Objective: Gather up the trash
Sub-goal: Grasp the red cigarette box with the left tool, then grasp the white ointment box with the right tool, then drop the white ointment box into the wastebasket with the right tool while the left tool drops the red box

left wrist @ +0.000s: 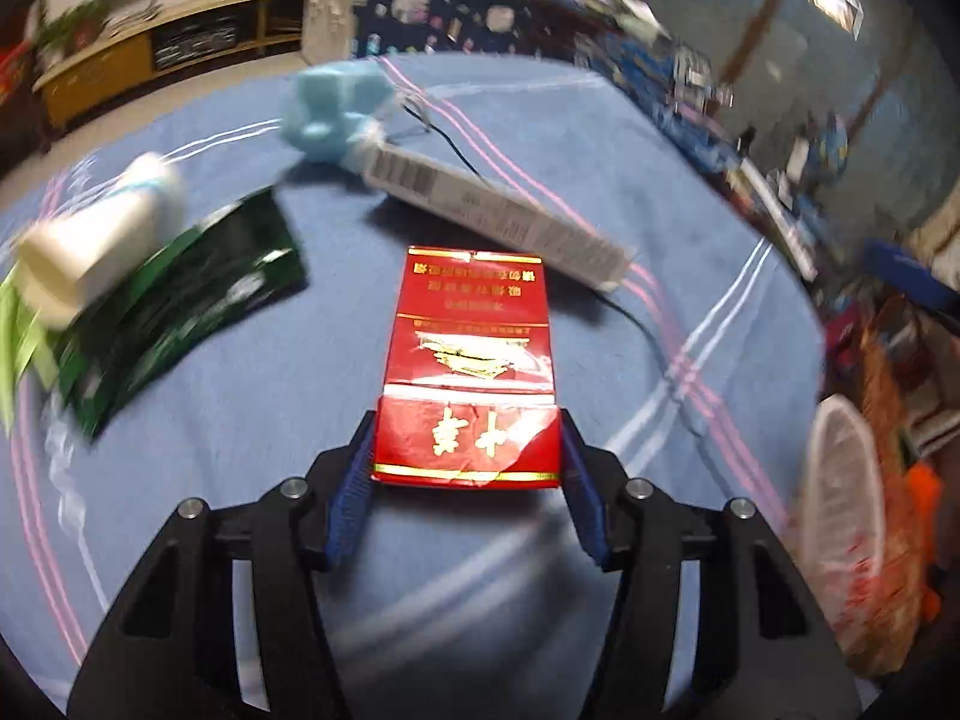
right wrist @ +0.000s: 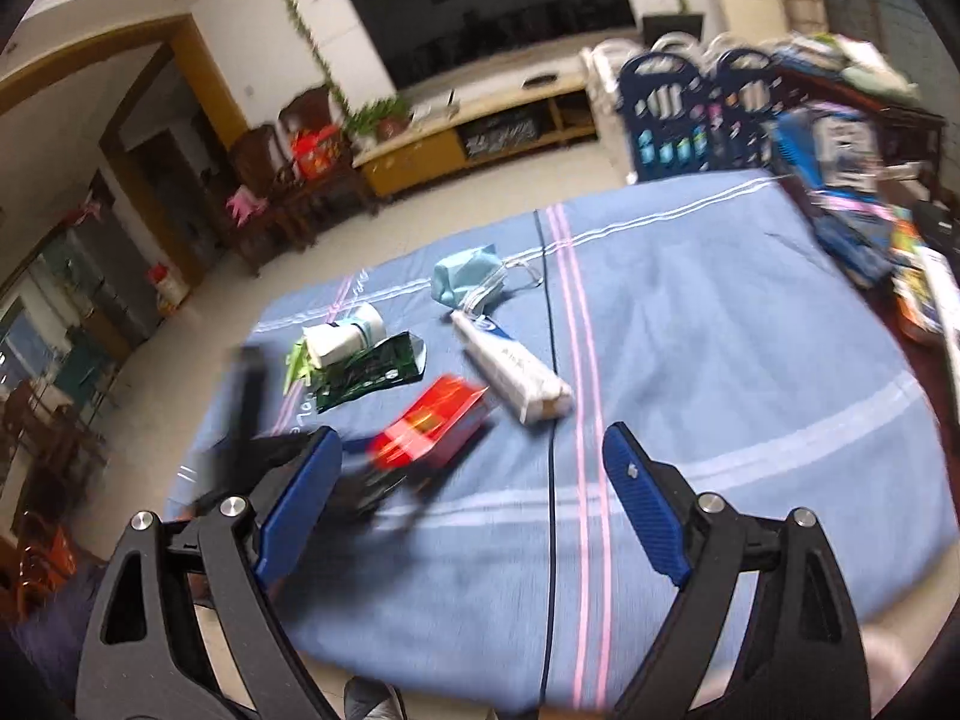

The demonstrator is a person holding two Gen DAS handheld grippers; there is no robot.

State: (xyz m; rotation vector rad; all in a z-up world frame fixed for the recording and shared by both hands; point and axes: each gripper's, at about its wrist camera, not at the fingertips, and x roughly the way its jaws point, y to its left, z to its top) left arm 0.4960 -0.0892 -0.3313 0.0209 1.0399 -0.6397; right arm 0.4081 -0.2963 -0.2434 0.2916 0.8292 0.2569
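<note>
My left gripper (left wrist: 467, 444) is shut on the near end of a red cigarette pack (left wrist: 471, 360), both blue pads against its sides; the pack also shows in the right wrist view (right wrist: 429, 429), blurred and lifted off the cloth. Beyond it lie a long white toothpaste box (left wrist: 498, 213), a crumpled blue face mask (left wrist: 336, 111), a dark green foil wrapper (left wrist: 174, 306) and a white crumpled paper cup (left wrist: 102, 240). My right gripper (right wrist: 474, 468) is open and empty above the blue cloth, to the right of the pack.
A blue striped cloth (right wrist: 720, 330) covers the table. A thin black cable (right wrist: 549, 420) runs across it. A bag with a white mesh side (left wrist: 852, 516) stands at the right edge. Clutter lines the far right side (right wrist: 852, 210); floor lies beyond the left edge.
</note>
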